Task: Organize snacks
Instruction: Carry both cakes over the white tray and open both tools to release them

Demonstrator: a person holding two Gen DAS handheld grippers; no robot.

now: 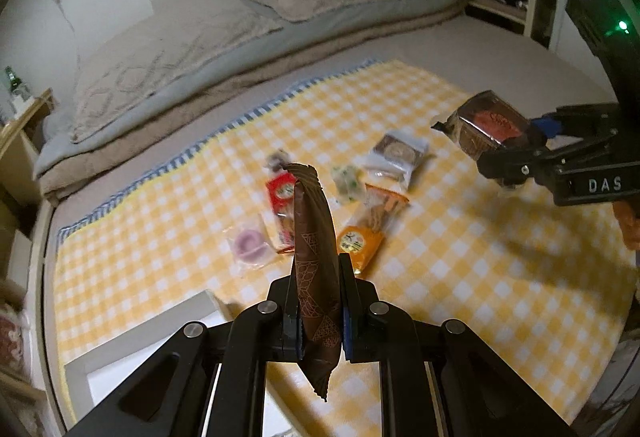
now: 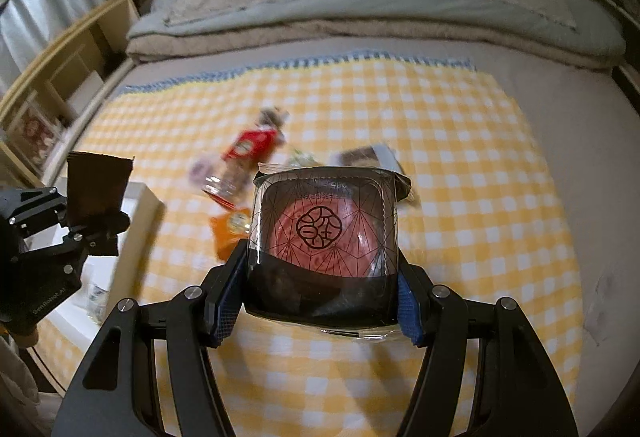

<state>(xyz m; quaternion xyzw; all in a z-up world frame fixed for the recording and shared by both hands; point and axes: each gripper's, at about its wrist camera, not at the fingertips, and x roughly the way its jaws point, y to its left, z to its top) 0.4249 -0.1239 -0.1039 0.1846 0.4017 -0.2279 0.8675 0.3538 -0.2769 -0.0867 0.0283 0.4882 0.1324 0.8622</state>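
My left gripper [image 1: 320,301] is shut on a brown snack packet [image 1: 314,237], held upright above the yellow checked cloth [image 1: 440,277]; it also shows in the right wrist view [image 2: 96,193]. My right gripper [image 2: 320,289] is shut on a dark square cake pack with a red top [image 2: 324,233], held above the cloth; it shows in the left wrist view [image 1: 486,125]. Loose snacks lie mid-cloth: a red packet [image 1: 282,201], an orange packet [image 1: 366,233], a pink ring sweet in a clear wrapper [image 1: 250,243], a green-white sweet [image 1: 348,181] and a boxed cake [image 1: 396,155].
A white box [image 1: 120,353] sits at the cloth's near left corner, below my left gripper; it also shows in the right wrist view [image 2: 136,213]. Folded bedding and pillows [image 1: 200,37] lie behind the cloth. Wooden shelves [image 2: 60,49] stand along the left.
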